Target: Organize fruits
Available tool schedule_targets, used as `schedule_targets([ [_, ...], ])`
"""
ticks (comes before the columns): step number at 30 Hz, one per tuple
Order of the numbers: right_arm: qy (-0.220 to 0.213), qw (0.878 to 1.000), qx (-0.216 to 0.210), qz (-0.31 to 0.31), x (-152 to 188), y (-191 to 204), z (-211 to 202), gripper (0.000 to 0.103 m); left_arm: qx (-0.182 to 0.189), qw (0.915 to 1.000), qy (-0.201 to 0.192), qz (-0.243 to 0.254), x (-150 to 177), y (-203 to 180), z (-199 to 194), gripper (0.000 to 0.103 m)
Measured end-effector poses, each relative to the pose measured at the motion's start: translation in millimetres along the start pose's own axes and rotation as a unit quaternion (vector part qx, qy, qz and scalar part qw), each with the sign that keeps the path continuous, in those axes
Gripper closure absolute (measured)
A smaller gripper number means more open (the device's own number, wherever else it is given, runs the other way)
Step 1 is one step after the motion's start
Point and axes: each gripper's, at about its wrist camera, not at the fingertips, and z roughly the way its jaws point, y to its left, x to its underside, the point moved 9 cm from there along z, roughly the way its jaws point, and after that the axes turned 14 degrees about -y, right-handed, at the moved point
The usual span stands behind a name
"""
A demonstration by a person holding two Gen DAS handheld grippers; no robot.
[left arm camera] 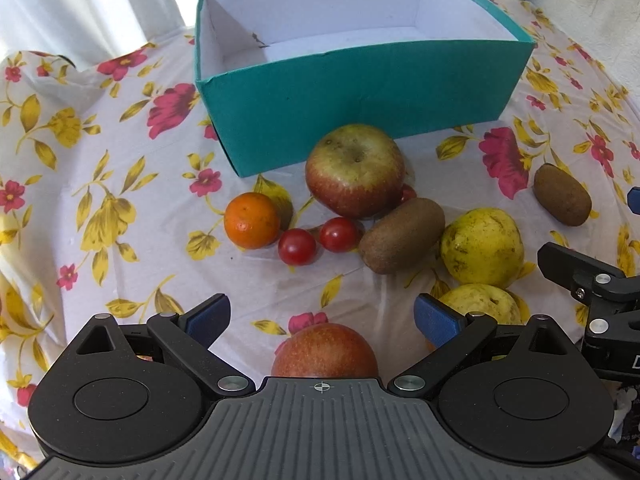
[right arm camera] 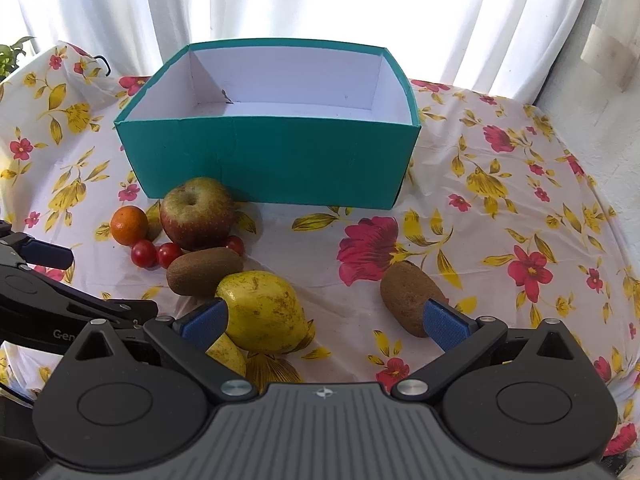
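A teal box (left arm camera: 360, 92) with a white, empty inside stands at the back of the table; it also shows in the right wrist view (right arm camera: 272, 160). In front of it lie a large apple (left arm camera: 354, 170), an orange (left arm camera: 251, 220), cherry tomatoes (left arm camera: 297, 246), a kiwi (left arm camera: 402, 235), a second kiwi (left arm camera: 562, 194) and two yellow guavas (left arm camera: 482, 246). A red apple (left arm camera: 325, 350) lies just before my open, empty left gripper (left arm camera: 322, 316). My right gripper (right arm camera: 326, 320) is open and empty, between a guava (right arm camera: 262, 310) and a kiwi (right arm camera: 410, 300).
A flowered tablecloth (left arm camera: 120, 208) covers the table. White curtains (right arm camera: 320, 8) hang behind it. A wall (right arm camera: 600, 80) is at the right. The left gripper's body (right arm camera: 48, 296) shows at the left of the right wrist view.
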Motion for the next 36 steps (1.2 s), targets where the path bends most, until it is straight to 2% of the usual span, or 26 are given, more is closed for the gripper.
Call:
schedule_targets([
  [16, -0.002, 1.0, -0.008, 0.011, 3, -2, 0, 0.0, -0.005, 1.0, 0.006, 0.003, 4, 0, 2, 0.002],
  [29, -0.025, 0.999, -0.021, 0.035, 3, -9, -9, 0.0, -0.007, 0.9999, 0.0, 0.008, 8, -1, -2, 0.002],
  [32, -0.038, 0.998, -0.035, 0.033, 0, -6, -13, 0.0, 0.005, 0.9997, -0.021, 0.009, 7, -2, -9, 0.002],
  [36, -0.06, 0.996, -0.06, 0.03, -3, -2, -19, 0.0, 0.023, 0.9952, -0.093, 0.016, 5, -1, -29, 0.002],
])
